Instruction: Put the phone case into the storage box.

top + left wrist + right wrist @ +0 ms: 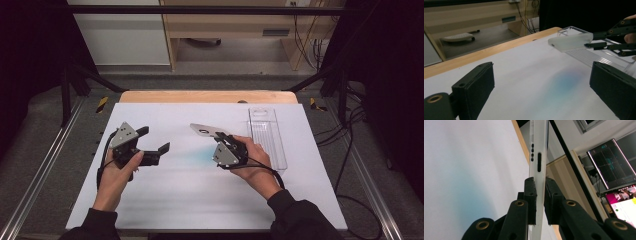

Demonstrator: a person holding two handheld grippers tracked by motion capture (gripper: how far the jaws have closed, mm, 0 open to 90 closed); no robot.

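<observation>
right hand-held gripper [539,195] clamping phone case [538,152], left hand-held gripper [541,90] wide, empty

- The white mat [165,185] lay bare between the two hands, so a gripper could pass.
- A clear tray [267,137] blocked the right side.

My jaws are matt black, with brass-coloured rivets at their joints. The right gripper [539,195] clamps a translucent, milky-white phone case [538,155]; dark cut-out slots dot its edge. My left gripper [150,142] carries a grey plate on top. The bench [150,195] is covered in white, with a faint blue-green smudge near its middle and a strip of pale wood along its far edge. Near the right edge lies a clear, colourless plastic tray [267,135] with fine ridges. My sleeves are black.
</observation>
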